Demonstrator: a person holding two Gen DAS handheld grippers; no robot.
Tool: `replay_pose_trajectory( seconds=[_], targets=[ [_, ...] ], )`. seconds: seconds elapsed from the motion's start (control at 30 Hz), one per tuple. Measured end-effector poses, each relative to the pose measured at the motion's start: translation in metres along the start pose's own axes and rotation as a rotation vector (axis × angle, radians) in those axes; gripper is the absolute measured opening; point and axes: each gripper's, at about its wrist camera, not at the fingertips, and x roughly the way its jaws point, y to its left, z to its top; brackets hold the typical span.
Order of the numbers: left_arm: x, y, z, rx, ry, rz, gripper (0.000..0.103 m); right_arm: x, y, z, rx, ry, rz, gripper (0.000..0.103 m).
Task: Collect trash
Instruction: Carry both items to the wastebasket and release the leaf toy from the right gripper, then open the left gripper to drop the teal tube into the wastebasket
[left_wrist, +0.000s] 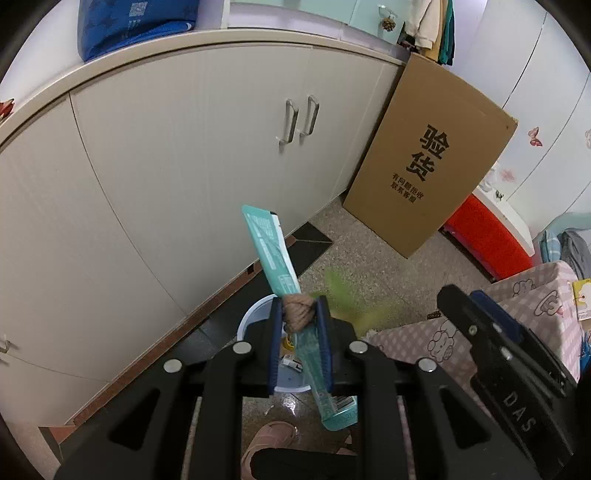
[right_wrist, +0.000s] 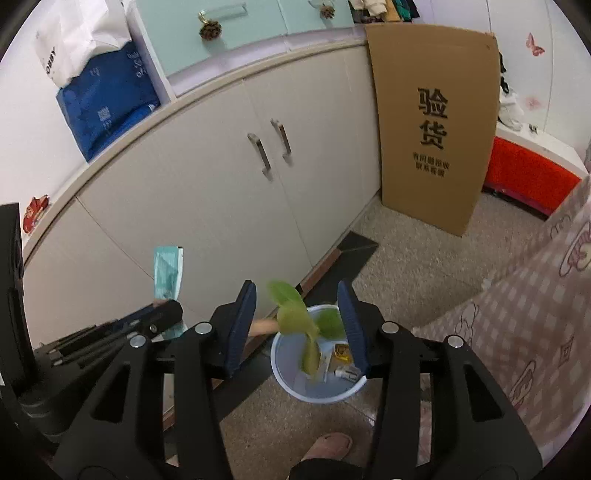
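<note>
A teal packet (left_wrist: 275, 254) and a ball of twine (left_wrist: 297, 311) sit pinched together between the blue pads of the left gripper (left_wrist: 300, 314). The packet is long and flat; its long axis runs steeply, the upper end tilted up and toward the cabinet (left_wrist: 184, 166), the lower end (left_wrist: 340, 410) hanging down past the pads. From the right wrist its top (right_wrist: 168, 271) shows above the left gripper's body, against the cabinet doors.

Below both grippers stands a pale blue bin (right_wrist: 317, 384) on the speckled floor (right_wrist: 424, 266), close to the cabinet's base. Small scraps lie inside, among them a yellow wrapper (right_wrist: 341, 350) and a small metal piece (right_wrist: 347, 373).

A green leaf cluster (right_wrist: 299, 325), blurred, hangs in the air between the pads of the right gripper (right_wrist: 301, 325), over the bin's mouth. The pads stand wide apart and touch nothing. The leaves' stem points down into the bin. In the left view the same leaves (left_wrist: 343, 302) show as a green smear just right of the twine.

A brown cardboard sheet (right_wrist: 436, 122) printed with black characters leans upright against the cabinet's end. A pink checked cloth (right_wrist: 517, 332) drapes at the right. A foot in a pink slipper (right_wrist: 328, 446) stands on the floor near the bin.
</note>
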Motion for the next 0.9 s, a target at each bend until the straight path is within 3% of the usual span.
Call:
replay_pose_trajectory(
  seconds=[0.43,0.9],
  targets=[
    [0.014,-0.009,-0.001,0.019,0.025,-0.014,0.018,-0.01,-0.011,-0.004,0.012,-0.015,-0.037,0.052],
    [0.023,-0.031,0.009,0.06,0.005,-0.003,0.018,-0.022,-0.034,0.0,0.092,-0.086,-0.054,0.058]
  ],
)
